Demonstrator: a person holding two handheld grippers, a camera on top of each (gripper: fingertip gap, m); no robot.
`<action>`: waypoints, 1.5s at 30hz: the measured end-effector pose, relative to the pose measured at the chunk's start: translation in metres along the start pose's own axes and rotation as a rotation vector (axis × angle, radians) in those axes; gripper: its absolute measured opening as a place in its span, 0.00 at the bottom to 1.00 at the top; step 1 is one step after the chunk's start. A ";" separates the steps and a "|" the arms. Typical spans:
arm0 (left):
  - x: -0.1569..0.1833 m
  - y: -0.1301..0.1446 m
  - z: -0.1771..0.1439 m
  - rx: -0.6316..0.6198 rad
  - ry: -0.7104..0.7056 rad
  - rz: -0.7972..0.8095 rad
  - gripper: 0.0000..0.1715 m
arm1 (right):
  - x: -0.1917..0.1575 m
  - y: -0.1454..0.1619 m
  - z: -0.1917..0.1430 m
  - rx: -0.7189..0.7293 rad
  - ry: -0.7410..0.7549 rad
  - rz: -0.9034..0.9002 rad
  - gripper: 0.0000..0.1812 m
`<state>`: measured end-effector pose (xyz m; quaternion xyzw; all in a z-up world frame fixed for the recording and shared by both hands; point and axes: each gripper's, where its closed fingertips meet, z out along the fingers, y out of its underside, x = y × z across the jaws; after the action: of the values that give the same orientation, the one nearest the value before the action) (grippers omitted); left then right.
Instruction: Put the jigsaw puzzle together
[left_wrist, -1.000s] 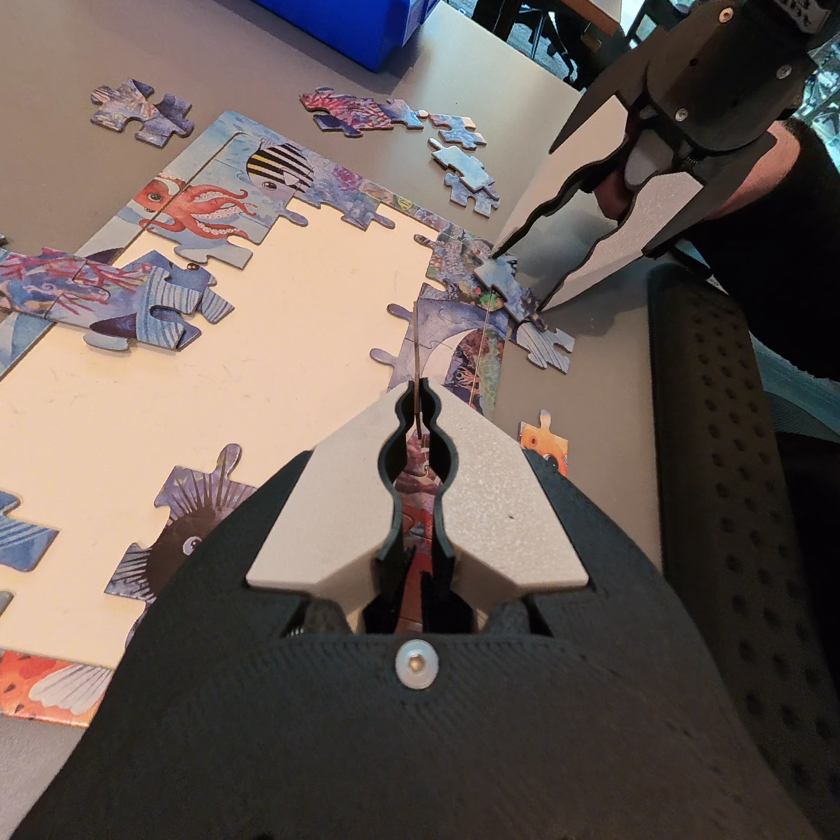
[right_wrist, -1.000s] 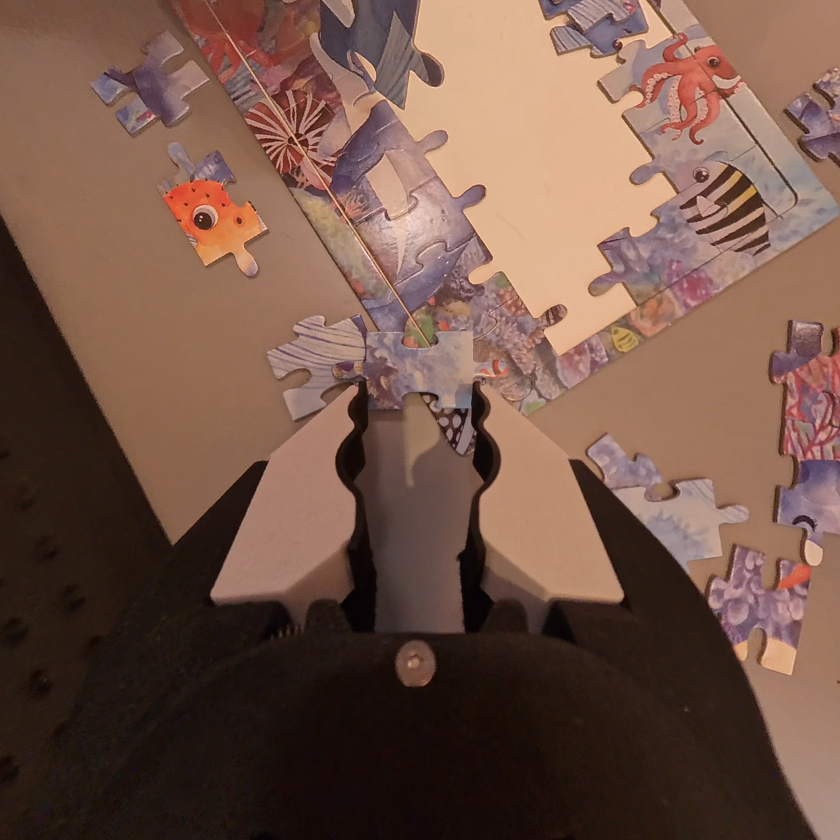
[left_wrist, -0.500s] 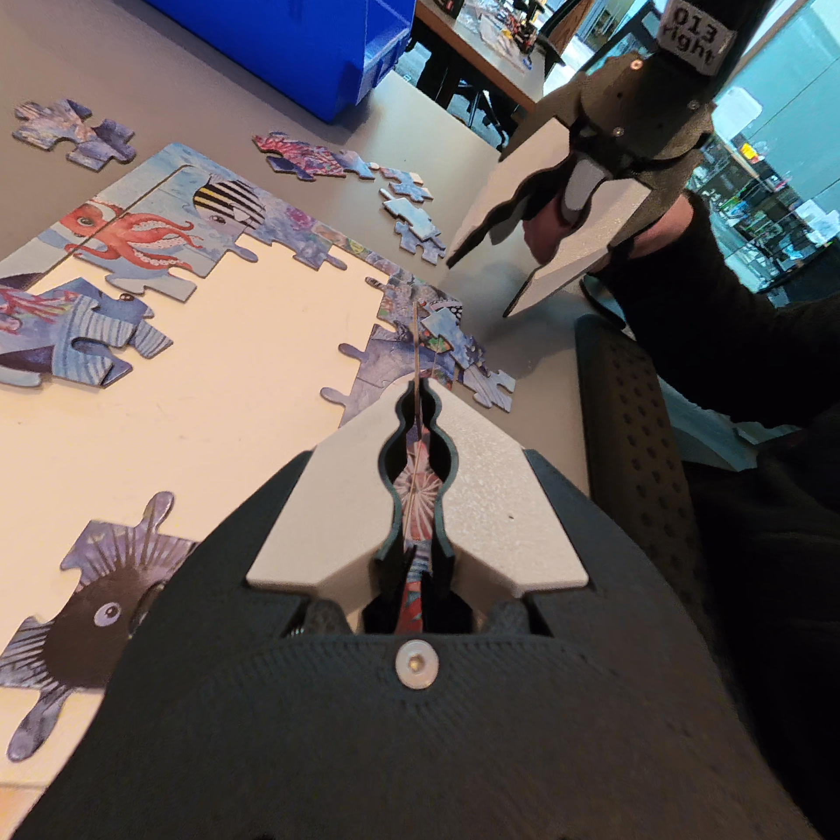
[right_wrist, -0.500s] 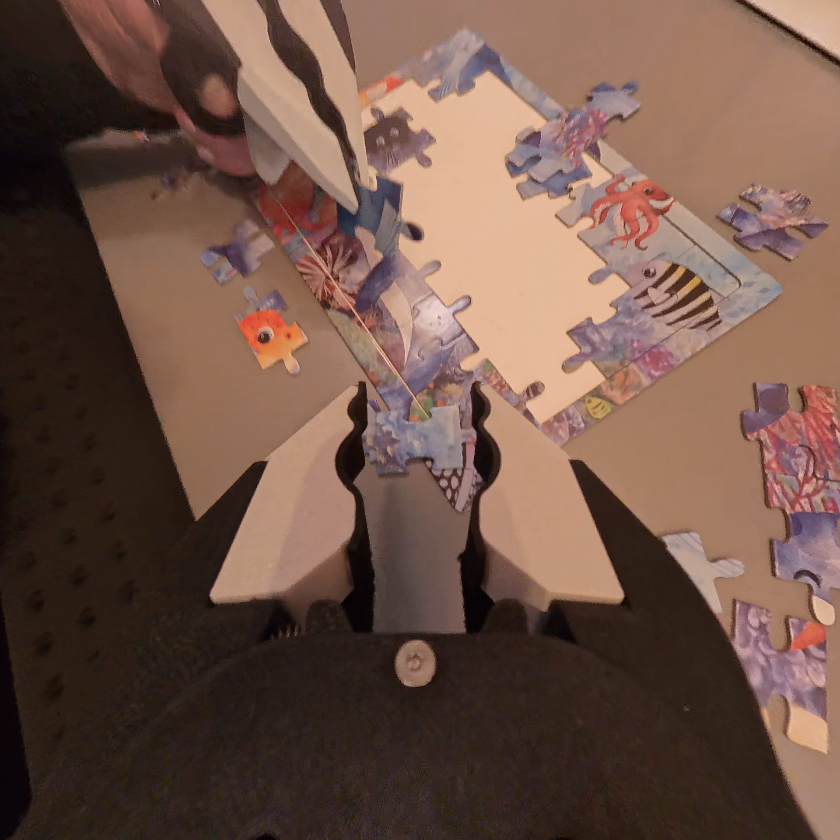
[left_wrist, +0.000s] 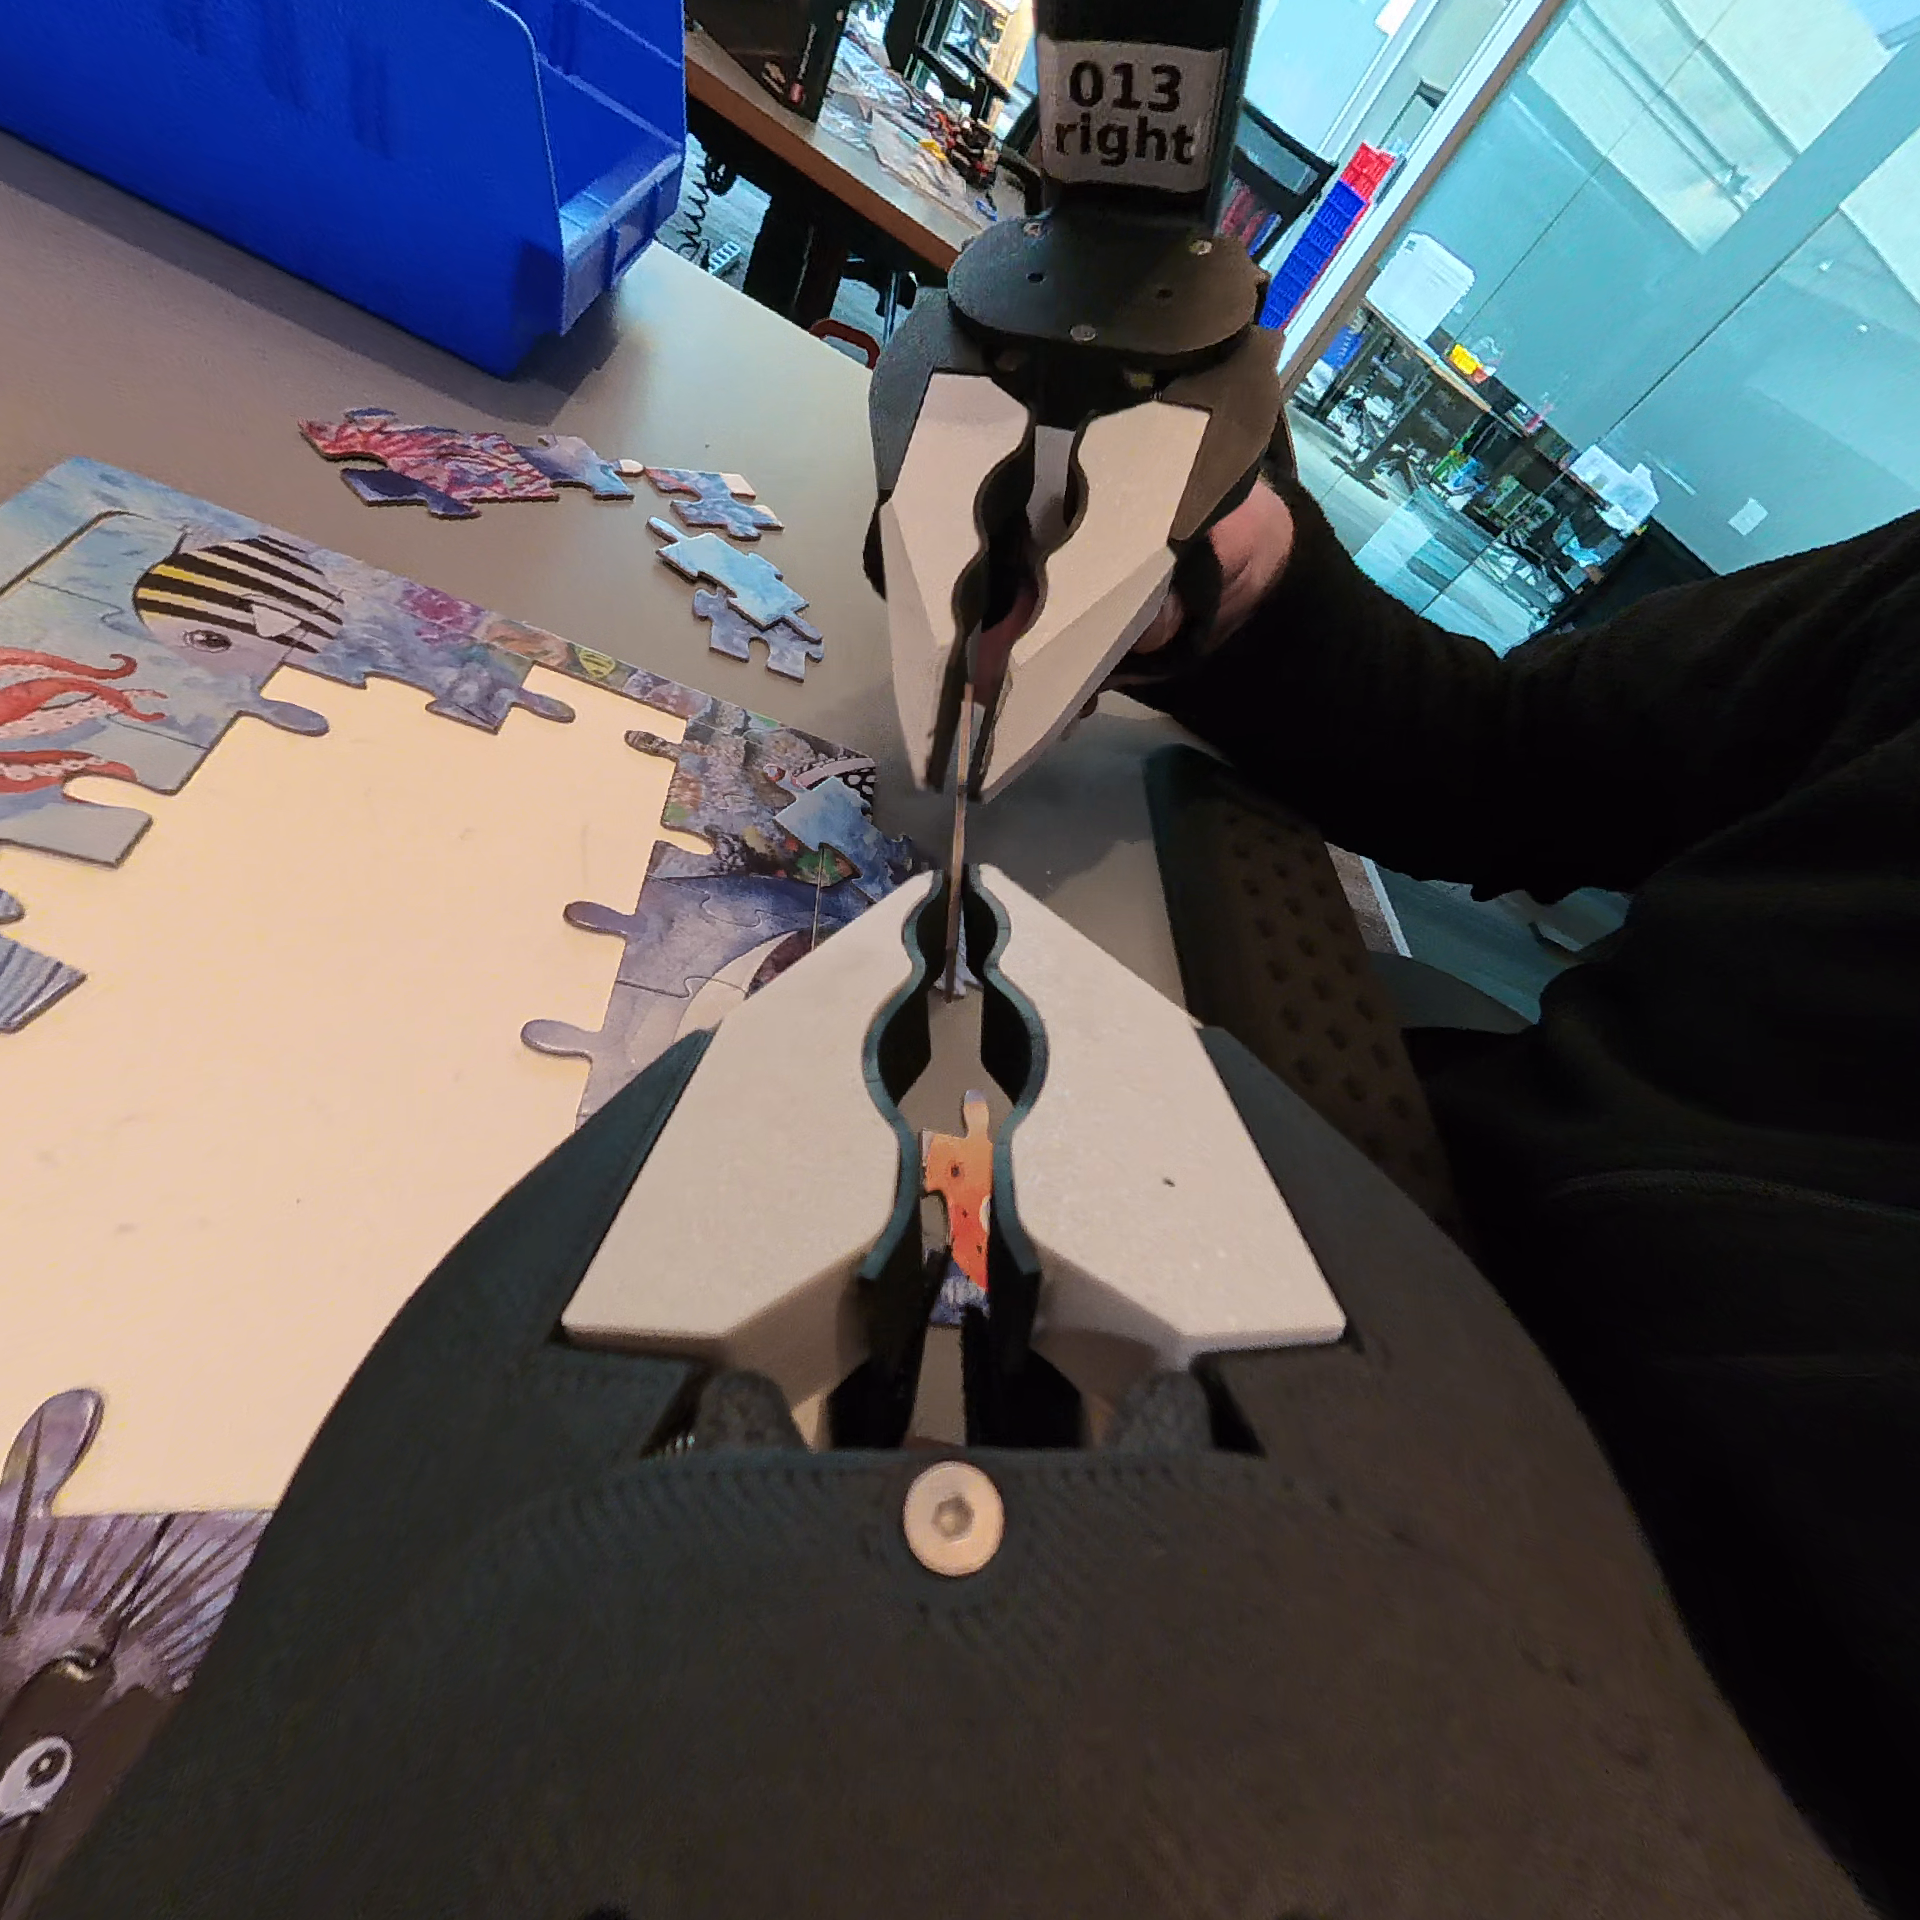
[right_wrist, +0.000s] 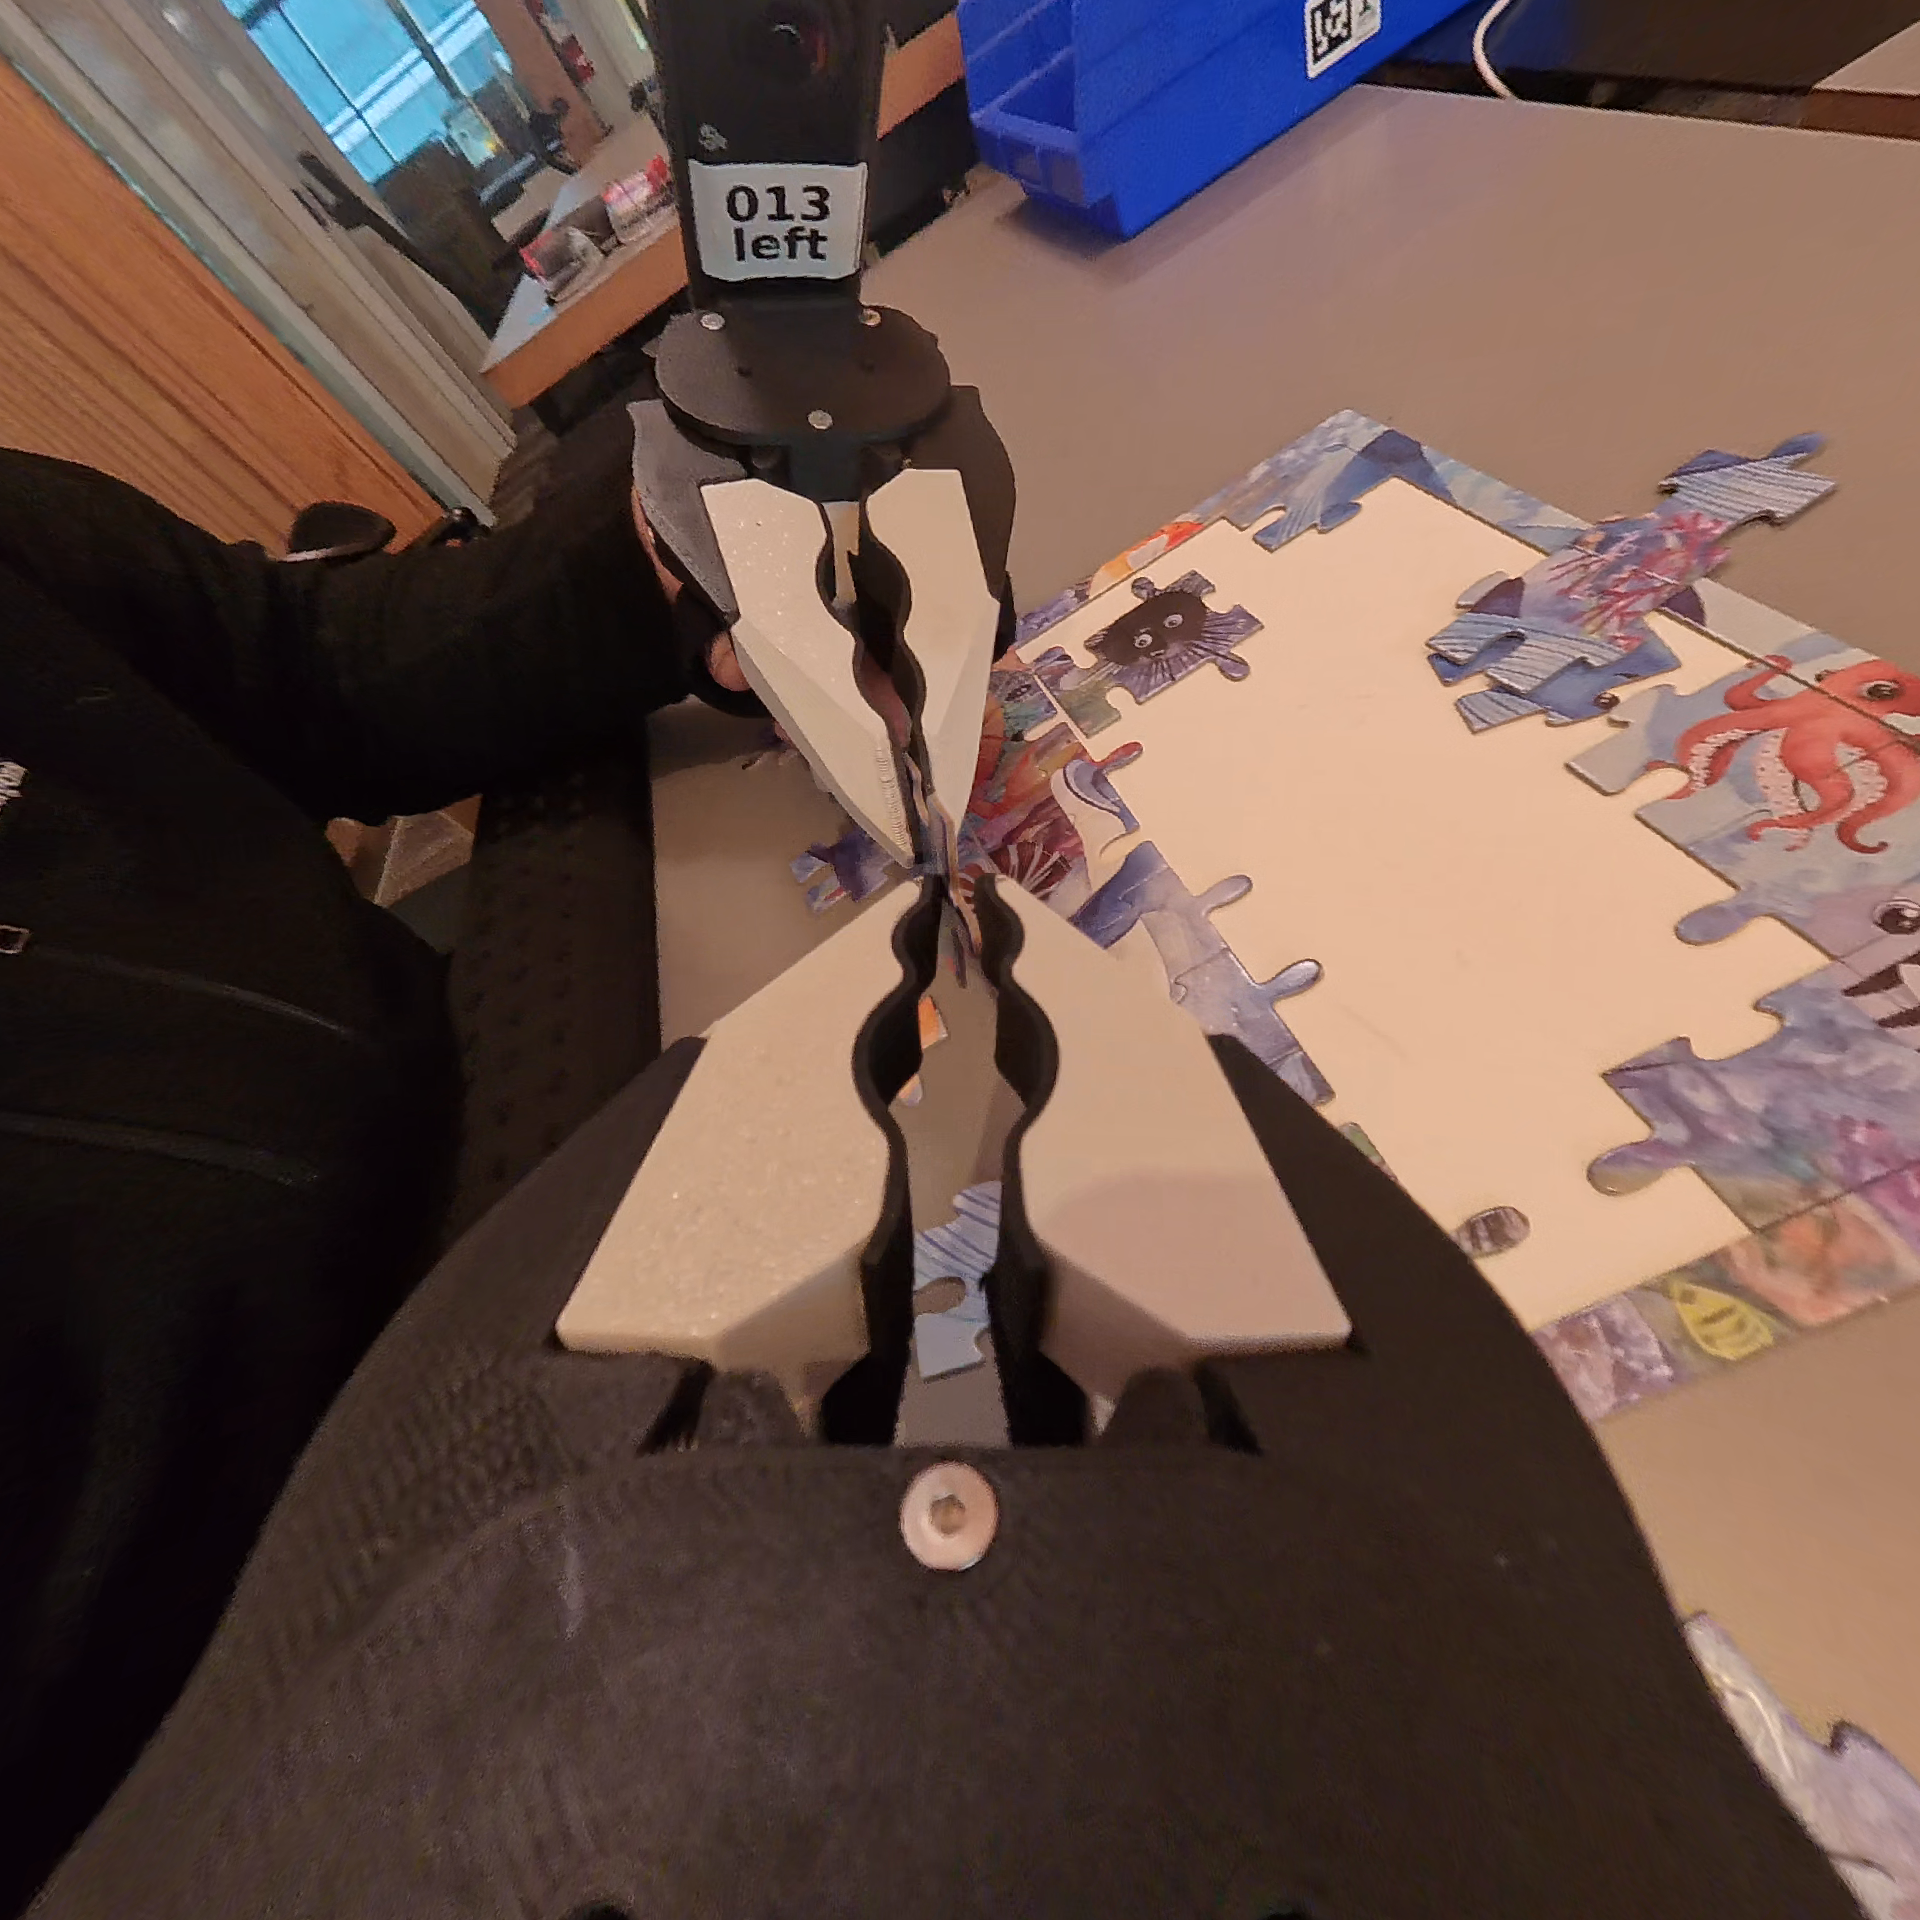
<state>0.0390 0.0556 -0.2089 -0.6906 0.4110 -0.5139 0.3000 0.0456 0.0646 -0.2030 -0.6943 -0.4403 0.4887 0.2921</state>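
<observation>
We have the left gripper (left_wrist: 951, 914) nipped shut on a thin cardboard jigsaw piece (left_wrist: 957, 831) held on edge. Tip to tip beyond it, the right gripper (left_wrist: 961, 774) pinches the same piece from its far end. Lifted clear of the grey table (left_wrist: 727, 343), it may buckle or slip if either side pulls. Beyond lies the half-filled sea-creature puzzle board (left_wrist: 343, 935), its cream middle bare.

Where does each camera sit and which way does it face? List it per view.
Left wrist view: on the left gripper, facing the right gripper; own fingers and a dark sleeve show.
Right wrist view: on the right gripper, facing back at the left one; own fingers, sleeve show.
Shared: both grippers, the puzzle piece pinched between them, the puzzle board.
</observation>
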 end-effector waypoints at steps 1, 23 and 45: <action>0.001 -0.001 0.000 0.007 0.007 -0.003 0.00 | -0.002 -0.001 -0.001 0.010 -0.017 0.004 0.02; -0.057 -0.001 -0.047 -0.109 -0.399 0.158 0.12 | 0.014 0.059 -0.034 -0.135 0.054 0.180 0.00; -0.223 -0.047 -0.106 -0.231 -0.665 0.087 0.19 | 0.034 0.051 -0.052 0.016 0.458 -0.130 0.11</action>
<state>-0.0804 0.2742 -0.2421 -0.8313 0.3755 -0.1978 0.3589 0.1155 0.0741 -0.2422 -0.7548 -0.4022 0.3022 0.4208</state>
